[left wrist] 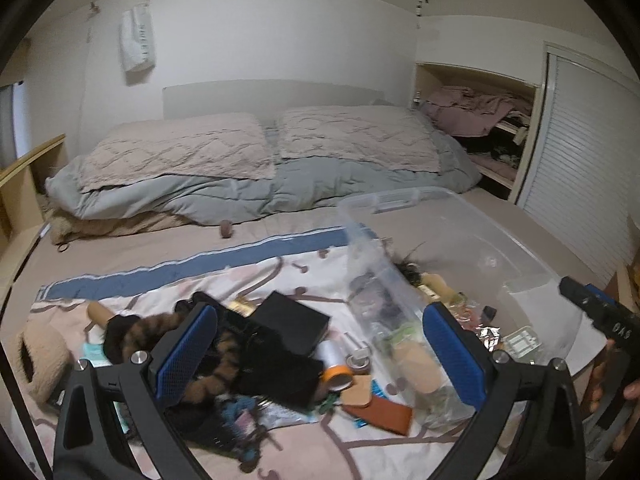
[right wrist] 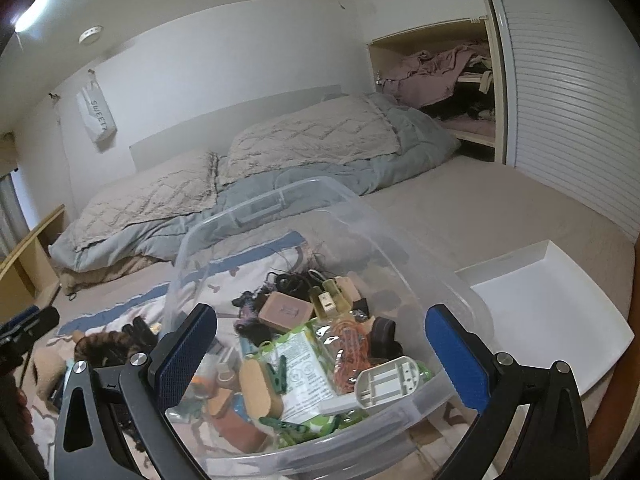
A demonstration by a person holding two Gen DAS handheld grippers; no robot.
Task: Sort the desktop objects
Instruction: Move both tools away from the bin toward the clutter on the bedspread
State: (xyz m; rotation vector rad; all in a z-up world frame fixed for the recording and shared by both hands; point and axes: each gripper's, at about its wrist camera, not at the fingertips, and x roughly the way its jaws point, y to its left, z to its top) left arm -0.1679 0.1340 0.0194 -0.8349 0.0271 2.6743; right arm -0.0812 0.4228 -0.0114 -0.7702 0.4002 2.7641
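Left wrist view. Left gripper (left wrist: 320,344) held with blue-padded fingers (left wrist: 188,348) spread wide apart, gripping nothing. Directly ahead and between the fingers: loose pile of small objects on a patterned blanket (left wrist: 280,276), including a black box (left wrist: 292,322), a white bottle with orange cap (left wrist: 334,364), a brown leather piece (left wrist: 380,410) and a striped furry item (left wrist: 156,326). Ahead and to the right: clear plastic bin (left wrist: 460,236), near wall just beyond the right finger, holding a few small items, contents blurred through the plastic. Further right: second gripper body, marked with pale characters, not legible with certainty. Far ahead on the wall: hanging white bag (left wrist: 138,40), lettering too blurred to read here.

Right wrist view. Right gripper (right wrist: 320,350) likewise spread wide, clamped on nothing. Clear plastic bin (right wrist: 280,208) immediately ahead, near rim between the fingers. Contents: pinkish-brown bar (right wrist: 286,311), yellow-green bottles (right wrist: 328,300), printed packet (right wrist: 304,376) with text too small to read, green clothes pegs (right wrist: 280,372), orange cord (right wrist: 352,344), grey plastic part (right wrist: 388,380), black cable (right wrist: 292,280). To the right of the bin: white tray (right wrist: 552,304), lying on the bed. Left of the bin: remaining loose objects on the blanket. On the far wall: white bag (right wrist: 96,114) reading "SWEET", perhaps with further letters.
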